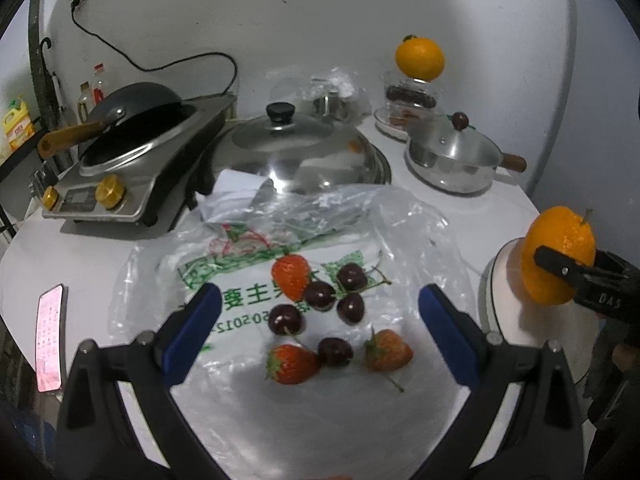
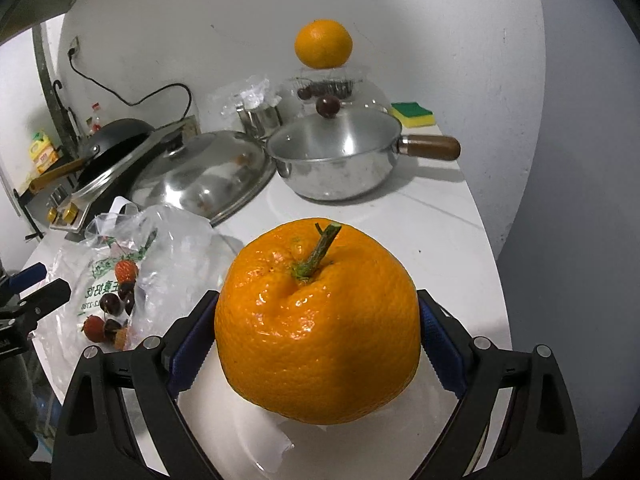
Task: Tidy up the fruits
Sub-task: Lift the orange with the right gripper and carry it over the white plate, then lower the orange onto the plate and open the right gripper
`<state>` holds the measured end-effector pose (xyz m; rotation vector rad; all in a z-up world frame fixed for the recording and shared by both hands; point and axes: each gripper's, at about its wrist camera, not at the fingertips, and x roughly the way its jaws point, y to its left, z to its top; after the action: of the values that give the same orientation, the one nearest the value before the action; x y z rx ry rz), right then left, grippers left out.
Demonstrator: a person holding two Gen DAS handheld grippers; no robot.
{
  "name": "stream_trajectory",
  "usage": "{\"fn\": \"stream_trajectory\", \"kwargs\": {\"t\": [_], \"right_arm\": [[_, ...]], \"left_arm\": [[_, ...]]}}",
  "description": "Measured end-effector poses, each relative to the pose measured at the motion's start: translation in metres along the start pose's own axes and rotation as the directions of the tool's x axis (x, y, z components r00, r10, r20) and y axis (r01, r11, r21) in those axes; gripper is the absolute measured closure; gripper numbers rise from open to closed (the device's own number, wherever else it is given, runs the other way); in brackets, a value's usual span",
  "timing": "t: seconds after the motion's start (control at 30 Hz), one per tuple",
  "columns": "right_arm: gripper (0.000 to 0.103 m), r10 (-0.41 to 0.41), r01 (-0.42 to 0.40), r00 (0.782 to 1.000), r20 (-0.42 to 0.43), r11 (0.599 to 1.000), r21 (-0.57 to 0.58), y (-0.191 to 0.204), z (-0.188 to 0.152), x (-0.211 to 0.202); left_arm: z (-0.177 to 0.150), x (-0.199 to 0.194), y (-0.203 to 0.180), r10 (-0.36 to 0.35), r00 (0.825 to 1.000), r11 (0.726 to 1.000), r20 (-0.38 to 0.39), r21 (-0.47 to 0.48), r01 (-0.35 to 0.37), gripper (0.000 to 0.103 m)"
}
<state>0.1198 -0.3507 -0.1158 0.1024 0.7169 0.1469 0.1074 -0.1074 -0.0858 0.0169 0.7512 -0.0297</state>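
My right gripper [image 2: 318,344] is shut on a big orange [image 2: 316,324] with a green stem and holds it just over a white plate [image 2: 248,436]. It also shows in the left wrist view, the orange [image 1: 558,254] above the plate [image 1: 500,280] at the right. My left gripper [image 1: 320,300] is open and empty, hovering over a clear plastic bag [image 1: 248,256] that bears three strawberries [image 1: 291,275] and several dark cherries [image 1: 320,295]. A second orange [image 1: 420,59] sits on a clear box at the back.
A big steel lid [image 1: 296,148] and a small steel pot with a wooden handle [image 1: 456,160] stand behind the bag. A stove with a black wok [image 1: 132,148] is at the left. A phone [image 1: 50,336] lies at the left edge. A yellow sponge [image 2: 412,114] lies at the back right.
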Motion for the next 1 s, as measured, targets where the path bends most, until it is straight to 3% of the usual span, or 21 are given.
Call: {"fn": "stream_trajectory", "kwargs": {"t": [0.43, 0.8, 1.0], "right_arm": [[0.008, -0.004, 0.005, 0.999, -0.052, 1.000, 0.023, -0.002, 0.002, 0.012], [0.007, -0.041, 0.042, 0.997, -0.071, 0.999, 0.013, 0.001, 0.003, 0.019], [0.007, -0.078, 0.078, 0.997, -0.014, 0.997, 0.001, 0.008, 0.005, 0.007]], "left_arm": [[-0.001, 0.007, -0.013, -0.009, 1.000, 1.000, -0.014, 0.009, 0.009, 0.003], [-0.004, 0.000, 0.004, -0.008, 1.000, 1.000, -0.006, -0.012, 0.008, 0.003], [-0.006, -0.008, 0.011, -0.015, 1.000, 1.000, 0.007, -0.016, 0.015, 0.003]]}}
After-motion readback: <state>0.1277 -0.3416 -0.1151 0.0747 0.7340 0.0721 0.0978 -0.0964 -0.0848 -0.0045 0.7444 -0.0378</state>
